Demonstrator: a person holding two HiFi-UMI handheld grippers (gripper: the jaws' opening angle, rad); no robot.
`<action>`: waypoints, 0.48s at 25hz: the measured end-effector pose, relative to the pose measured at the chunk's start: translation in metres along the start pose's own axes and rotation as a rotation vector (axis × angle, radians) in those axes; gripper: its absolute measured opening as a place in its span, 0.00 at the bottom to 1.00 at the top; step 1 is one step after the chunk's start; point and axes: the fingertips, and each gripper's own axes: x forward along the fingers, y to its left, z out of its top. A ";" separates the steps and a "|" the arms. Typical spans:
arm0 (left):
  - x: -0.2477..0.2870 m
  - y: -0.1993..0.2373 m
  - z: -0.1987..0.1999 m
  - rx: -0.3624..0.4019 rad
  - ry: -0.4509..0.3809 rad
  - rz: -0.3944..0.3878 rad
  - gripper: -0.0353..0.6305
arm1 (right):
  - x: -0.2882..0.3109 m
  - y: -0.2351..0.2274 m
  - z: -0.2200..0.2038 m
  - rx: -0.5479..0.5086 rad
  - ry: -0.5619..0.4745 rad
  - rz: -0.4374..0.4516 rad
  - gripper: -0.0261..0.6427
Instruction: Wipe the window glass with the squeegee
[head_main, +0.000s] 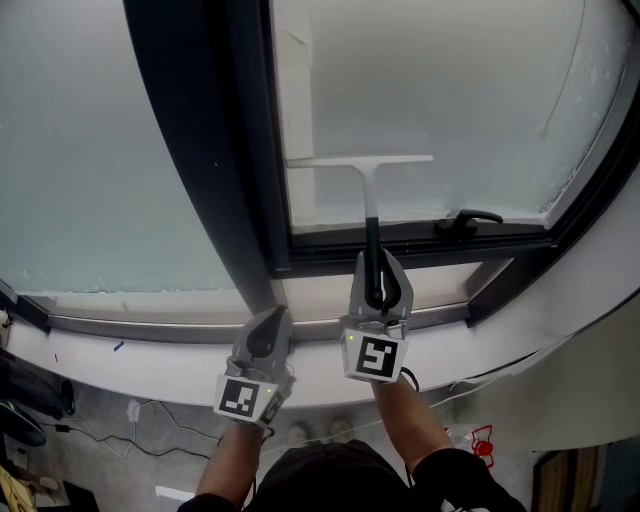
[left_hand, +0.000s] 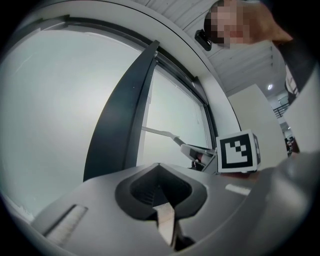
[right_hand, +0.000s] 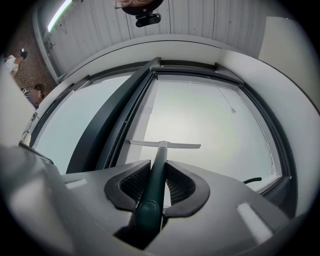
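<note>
Right gripper (head_main: 379, 285) clamps squeegee (head_main: 360, 161), handle end hidden; left gripper (head_main: 267, 328) jaws together

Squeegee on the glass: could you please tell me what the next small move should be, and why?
Probably draw the squeegee straight down to the lower frame: the right tool grips its handle, the blade lies level on the glass, with a strip left below.

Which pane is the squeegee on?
The right pane, the one with the black handle at its bottom, right of the dark mullion. The squeegee blade sits across it.
</note>
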 end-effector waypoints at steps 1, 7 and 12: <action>0.000 0.000 -0.001 0.003 0.000 0.001 0.05 | -0.001 0.000 -0.002 0.001 0.005 0.001 0.18; 0.001 -0.004 -0.007 0.000 0.015 -0.001 0.05 | -0.007 0.001 -0.013 0.007 0.038 0.002 0.18; 0.003 -0.006 -0.011 -0.011 0.025 -0.003 0.05 | -0.010 0.003 -0.016 0.019 0.042 -0.001 0.18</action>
